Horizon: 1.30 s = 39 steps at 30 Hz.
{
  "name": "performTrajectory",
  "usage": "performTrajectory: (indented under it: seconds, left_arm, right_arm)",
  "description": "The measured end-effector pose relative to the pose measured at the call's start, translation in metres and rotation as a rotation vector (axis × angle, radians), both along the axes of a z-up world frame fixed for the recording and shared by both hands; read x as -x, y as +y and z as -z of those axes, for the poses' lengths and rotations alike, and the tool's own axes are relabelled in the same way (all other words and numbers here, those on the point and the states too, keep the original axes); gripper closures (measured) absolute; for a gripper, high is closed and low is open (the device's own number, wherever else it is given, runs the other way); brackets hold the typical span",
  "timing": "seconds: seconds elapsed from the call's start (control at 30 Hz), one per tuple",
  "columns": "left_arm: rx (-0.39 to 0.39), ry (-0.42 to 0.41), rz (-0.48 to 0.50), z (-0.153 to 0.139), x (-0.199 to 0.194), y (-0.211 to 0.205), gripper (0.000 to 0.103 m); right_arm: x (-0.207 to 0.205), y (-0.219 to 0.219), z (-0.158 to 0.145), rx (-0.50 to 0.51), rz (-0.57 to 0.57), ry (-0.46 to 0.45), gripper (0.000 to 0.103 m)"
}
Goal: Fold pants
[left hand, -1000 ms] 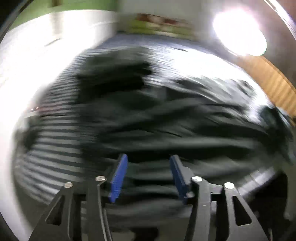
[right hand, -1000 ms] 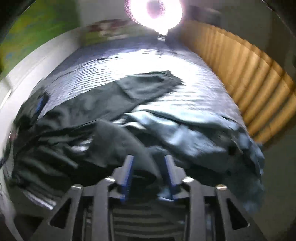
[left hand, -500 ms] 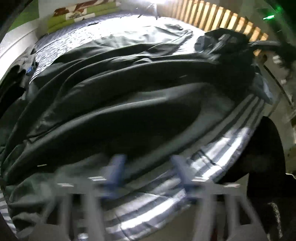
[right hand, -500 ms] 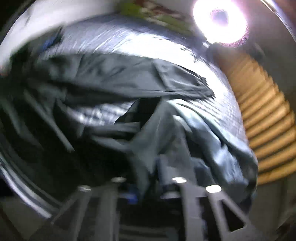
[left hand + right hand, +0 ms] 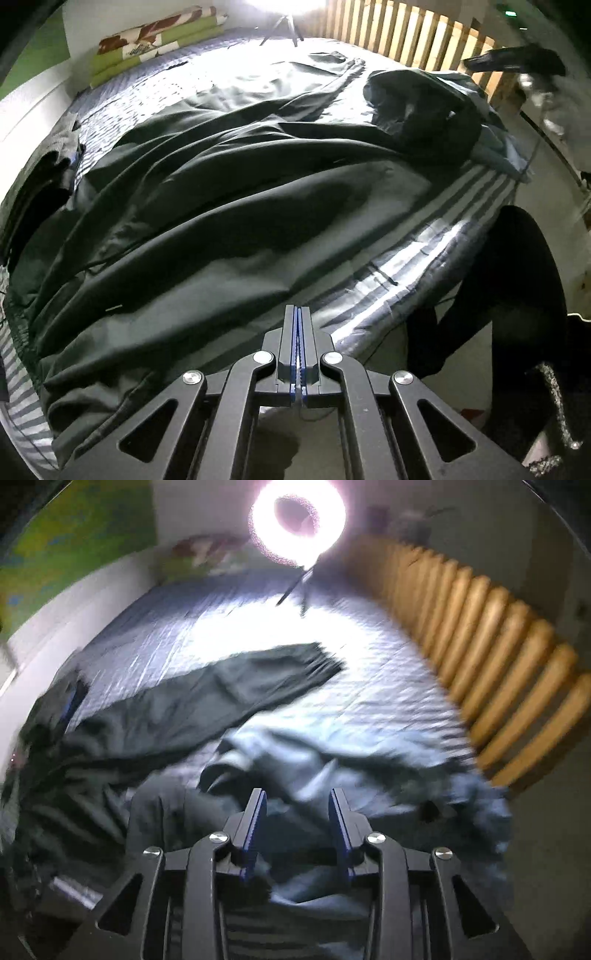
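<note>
Dark pants (image 5: pixel 229 206) lie spread and heavily creased across a bed covered by a grey-and-white striped sheet (image 5: pixel 454 236); long folds run the length of the fabric, and one leg reaches toward the far end of the mattress, seen in the right wrist view (image 5: pixel 236 686) with its hem lying flat. The near edge of the garment hangs at the front side of the bed.

The left gripper (image 5: pixel 298 314) is clenched, its blue pads pressed together at the front edge of the pants; whether cloth is pinched between them cannot be told. The right gripper (image 5: pixel 297 801) has just been opening: its jaws stand apart over rumpled cloth, with nothing clamped.

A lighter blue-grey garment (image 5: pixel 332 760) lies bunched beside the pants at the bed's right front corner, partly overlapping the dark fabric. More dark clothing (image 5: pixel 40 177) is heaped at the left edge. Folded green, brown and white bedding (image 5: pixel 159 44) rests at the head. A wooden slatted rail (image 5: pixel 498 657) borders the right side, and a ring light (image 5: pixel 297 524) on a tripod stands behind the bed. A person's dark-clothed leg (image 5: pixel 509 288) stands by the mattress.
</note>
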<state>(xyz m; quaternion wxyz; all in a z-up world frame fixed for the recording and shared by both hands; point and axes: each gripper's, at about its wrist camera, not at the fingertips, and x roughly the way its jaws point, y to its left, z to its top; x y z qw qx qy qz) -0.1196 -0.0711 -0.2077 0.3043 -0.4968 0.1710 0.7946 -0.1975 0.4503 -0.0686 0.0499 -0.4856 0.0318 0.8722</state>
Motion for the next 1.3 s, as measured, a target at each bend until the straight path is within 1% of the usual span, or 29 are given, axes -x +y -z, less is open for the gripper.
performTrajectory:
  seconds: [0.07, 0.13, 0.2, 0.23, 0.27, 0.3, 0.33, 0.47, 0.5, 0.53, 0.57, 0.6, 0.63, 0.67, 0.7, 0.73, 0.8, 0.83, 0.87, 0.9, 0.97, 1.03, 1.1, 1.13, 1.17, 1.2, 1.23, 1.27, 1.3]
  left_arm:
    - [0.003, -0.012, -0.009, 0.005, 0.002, 0.002, 0.103]
    - [-0.001, -0.031, -0.03, 0.013, 0.007, 0.005, 0.103]
    - [-0.001, -0.037, -0.035, 0.019, 0.011, 0.007, 0.103]
    - [0.006, -0.032, -0.037, 0.022, 0.012, 0.009, 0.103]
    - [0.015, -0.026, -0.043, 0.025, 0.015, 0.01, 0.103]
    - [0.016, -0.028, -0.053, 0.027, 0.018, 0.009, 0.103]
    - [0.008, -0.032, -0.059, 0.029, 0.02, 0.009, 0.103]
    - [-0.007, -0.027, -0.065, 0.029, 0.026, 0.004, 0.103]
    - [-0.015, -0.031, -0.067, 0.029, 0.029, 0.002, 0.103]
    - [-0.019, -0.035, -0.072, 0.03, 0.032, 0.001, 0.103]
    - [-0.019, -0.036, -0.076, 0.031, 0.034, 0.0, 0.103]
    - [-0.017, -0.035, -0.081, 0.032, 0.036, 0.0, 0.103]
    - [-0.018, -0.038, -0.087, 0.034, 0.038, -0.001, 0.103]
    - [-0.023, -0.042, -0.092, 0.035, 0.04, -0.002, 0.103]
    - [-0.023, -0.047, -0.097, 0.037, 0.041, -0.002, 0.103]
    - [-0.021, -0.052, -0.104, 0.039, 0.042, -0.003, 0.103]
    - [-0.018, -0.063, -0.108, 0.042, 0.044, -0.003, 0.103]
    - [-0.015, -0.063, -0.106, 0.042, 0.043, -0.003, 0.103]
    - [-0.009, -0.06, -0.104, 0.042, 0.043, -0.003, 0.103]
    - [-0.005, -0.057, -0.099, 0.041, 0.042, -0.003, 0.103]
    - [-0.007, -0.053, -0.082, 0.037, 0.039, 0.002, 0.102]
    - [-0.01, -0.043, -0.055, 0.033, 0.035, 0.01, 0.096]
    - [-0.017, -0.03, -0.019, 0.029, 0.031, 0.023, 0.089]
    - [-0.025, -0.029, -0.007, 0.027, 0.029, 0.028, 0.087]
    - [-0.031, -0.028, 0.002, 0.025, 0.026, 0.034, 0.087]
    - [-0.032, -0.023, 0.013, 0.023, 0.024, 0.04, 0.087]
    - [-0.034, -0.017, 0.02, 0.021, 0.023, 0.043, 0.087]
    - [-0.039, -0.012, 0.029, 0.019, 0.02, 0.046, 0.087]
    - [-0.041, -0.008, 0.035, 0.017, 0.019, 0.048, 0.087]
  right_arm:
    - [0.016, -0.018, 0.019, -0.007, -0.071, -0.021, 0.066]
    - [0.033, -0.03, 0.037, 0.019, -0.136, -0.061, 0.054]
    - [0.043, -0.048, 0.052, 0.028, -0.186, -0.09, 0.054]
    - [0.044, -0.056, 0.057, 0.006, -0.205, -0.103, 0.056]
    - [0.043, -0.064, 0.065, -0.029, -0.217, -0.122, 0.084]
    - [0.04, -0.066, 0.066, -0.022, -0.217, -0.141, 0.103]
    - [0.034, -0.063, 0.063, 0.015, -0.198, -0.146, 0.102]
    - [-0.007, -0.011, 0.014, 0.341, -0.035, -0.047, 0.102]
    - [-0.016, 0.003, 0.0, 0.393, 0.001, -0.006, 0.102]
    - [-0.021, 0.013, -0.011, 0.409, 0.024, 0.036, 0.102]
    - [-0.028, 0.023, -0.026, 0.366, 0.043, 0.093, 0.101]
    - [-0.03, 0.027, -0.033, 0.272, 0.063, 0.114, 0.101]
    - [-0.03, 0.03, -0.035, 0.213, 0.1, 0.127, 0.101]
    - [-0.029, 0.039, -0.032, 0.177, 0.169, 0.127, 0.101]
    - [-0.025, 0.047, -0.025, 0.184, 0.212, 0.112, 0.101]
    - [-0.018, 0.053, -0.014, 0.16, 0.246, 0.078, 0.101]
    - [0.002, 0.051, 0.014, -0.062, 0.287, -0.03, 0.094]
    - [0.006, 0.049, 0.023, -0.118, 0.278, -0.05, 0.093]
    - [0.007, 0.049, 0.03, -0.112, 0.264, -0.054, 0.09]
    - [0.007, 0.054, 0.034, -0.035, 0.258, -0.046, 0.087]
    - [0.006, 0.064, 0.037, 0.101, 0.248, -0.016, 0.065]
    - [0.007, 0.072, 0.039, 0.128, 0.249, 0.007, 0.052]
    - [0.016, 0.077, 0.045, 0.144, 0.237, 0.016, 0.047]
    - [0.025, 0.079, 0.053, 0.18, 0.222, -0.01, 0.044]
    - [0.029, 0.08, 0.06, 0.219, 0.216, -0.036, 0.045]
    - [0.032, 0.08, 0.065, 0.245, 0.226, -0.053, 0.051]
    - [0.034, 0.078, 0.066, 0.266, 0.236, -0.064, 0.084]
    - [0.032, 0.071, 0.063, 0.29, 0.23, -0.08, 0.101]
    - [0.029, 0.064, 0.056, 0.299, 0.215, -0.063, 0.101]
